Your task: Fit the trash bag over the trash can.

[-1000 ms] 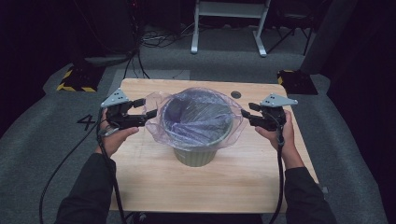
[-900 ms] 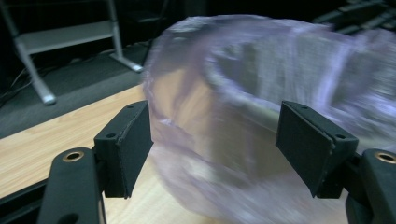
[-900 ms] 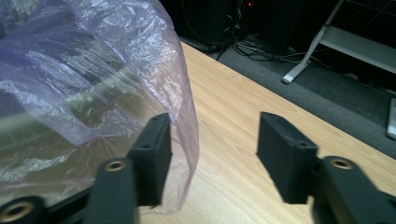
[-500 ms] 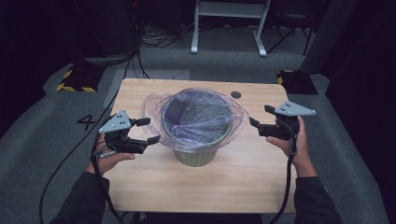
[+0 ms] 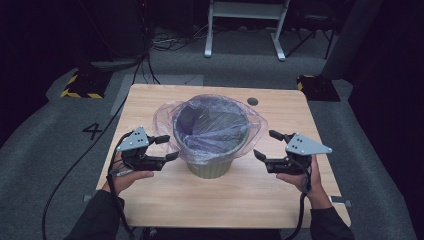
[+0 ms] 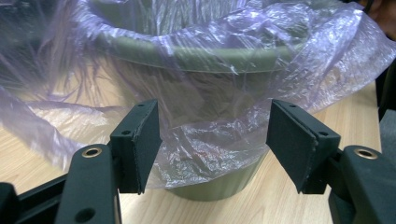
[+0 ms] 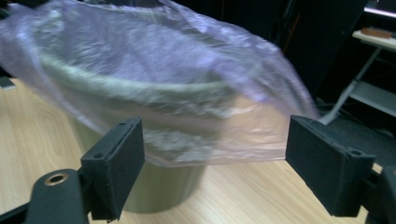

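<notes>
Green bin (image 5: 212, 150) stands upright near centre of the wooden worktop (image 5: 150, 200), lined with a thin purple bag (image 5: 212, 117) whose edge is folded out over the rim and hangs loose down the sides.

Left gripper (image 5: 167, 148) at the bin's 9 o'clock, low over the worktop, pointing level toward 3 o'clock at the bin wall. Left hand (image 5: 125, 177) grips it from below and behind, forearm coming in from 6 o'clock. Fingers apart, having just been closing a little. In the left gripper view the hanging bag skirt (image 6: 210, 135) sits in the gap between the fingers (image 6: 144, 142); pads not seen pressing on it.

Right gripper (image 5: 267, 145) at the bin's 3 o'clock, pointing toward 9 o'clock, tips just short of the bag's overhang. Right hand (image 5: 300, 177) holds it from beneath, wrist bent, sleeve coming in from 6 o'clock. Fingers wide apart, having just been opening. In the right gripper view the bag (image 7: 154, 93) lies beyond the fingers (image 7: 121, 163), blurred, nothing gripped.

Grey floor surrounds the worktop.
</notes>
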`<state>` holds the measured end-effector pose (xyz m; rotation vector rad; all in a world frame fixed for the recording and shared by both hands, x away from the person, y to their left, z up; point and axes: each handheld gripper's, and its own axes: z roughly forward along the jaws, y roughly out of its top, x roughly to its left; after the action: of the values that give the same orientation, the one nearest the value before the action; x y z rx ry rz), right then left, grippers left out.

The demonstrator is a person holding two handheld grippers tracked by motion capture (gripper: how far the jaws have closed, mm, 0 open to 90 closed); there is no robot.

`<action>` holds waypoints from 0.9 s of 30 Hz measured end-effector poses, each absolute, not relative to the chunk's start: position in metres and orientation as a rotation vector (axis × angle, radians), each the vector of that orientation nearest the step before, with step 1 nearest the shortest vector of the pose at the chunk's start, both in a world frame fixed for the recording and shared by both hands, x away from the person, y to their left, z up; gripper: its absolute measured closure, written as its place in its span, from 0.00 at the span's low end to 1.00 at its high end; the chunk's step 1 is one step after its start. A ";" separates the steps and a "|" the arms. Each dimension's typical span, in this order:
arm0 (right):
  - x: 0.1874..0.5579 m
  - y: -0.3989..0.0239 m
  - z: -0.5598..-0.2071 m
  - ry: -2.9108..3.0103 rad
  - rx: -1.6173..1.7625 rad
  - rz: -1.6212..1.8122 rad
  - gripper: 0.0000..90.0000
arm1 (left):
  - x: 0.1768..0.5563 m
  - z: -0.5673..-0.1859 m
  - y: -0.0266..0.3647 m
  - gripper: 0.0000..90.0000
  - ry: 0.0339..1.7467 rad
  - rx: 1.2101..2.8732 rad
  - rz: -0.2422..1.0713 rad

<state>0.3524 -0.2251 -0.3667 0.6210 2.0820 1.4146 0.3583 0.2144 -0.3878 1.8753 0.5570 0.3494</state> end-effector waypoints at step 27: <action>0.339 -0.184 -0.399 2.062 0.477 1.346 0.36 | 0.361 -0.403 0.202 0.78 0.507 1.941 0.375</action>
<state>0.3386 -0.1844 -0.3992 0.4768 2.0625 1.3460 0.3607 0.2024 -0.4032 1.9412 0.5070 0.3754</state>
